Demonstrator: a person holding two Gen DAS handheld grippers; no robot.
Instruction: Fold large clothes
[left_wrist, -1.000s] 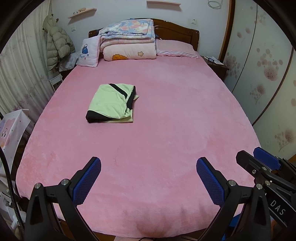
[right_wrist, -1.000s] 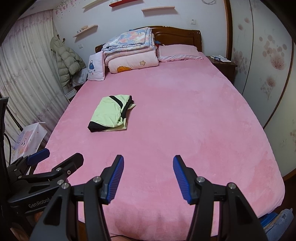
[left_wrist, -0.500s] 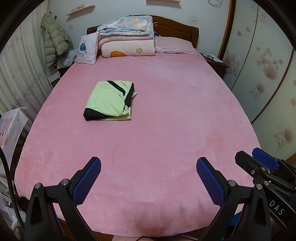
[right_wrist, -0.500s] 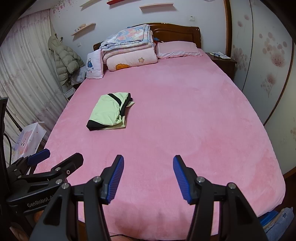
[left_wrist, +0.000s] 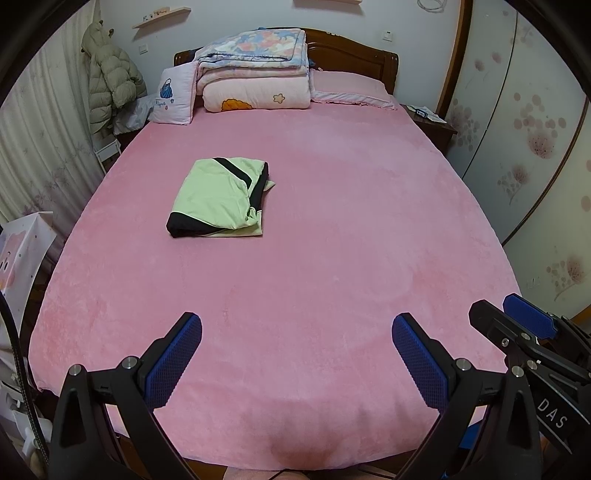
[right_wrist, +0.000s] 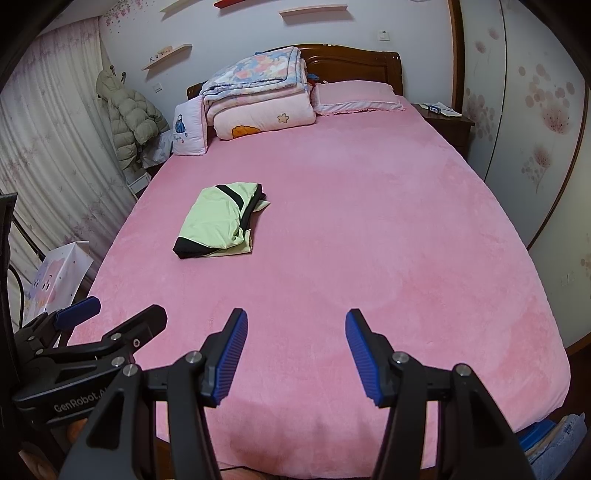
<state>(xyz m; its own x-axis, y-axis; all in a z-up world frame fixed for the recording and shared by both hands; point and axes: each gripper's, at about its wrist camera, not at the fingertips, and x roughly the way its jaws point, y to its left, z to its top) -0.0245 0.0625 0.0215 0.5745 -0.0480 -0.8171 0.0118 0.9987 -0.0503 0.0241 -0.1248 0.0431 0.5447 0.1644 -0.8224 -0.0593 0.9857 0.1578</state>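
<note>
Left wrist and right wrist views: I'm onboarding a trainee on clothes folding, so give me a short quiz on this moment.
1. True or false: the green and black garment lies folded on the pink bed.
2. Which holds the garment? A) left gripper B) right gripper C) neither
3. Fill in: at the head of the bed, the stacked quilts sit between a white cushion and a pink ____.

Key: 1 true. 2 C: both sets of jaws stand open and empty over the near edge of the bed, well short of the garment. 3 pillow.
</note>
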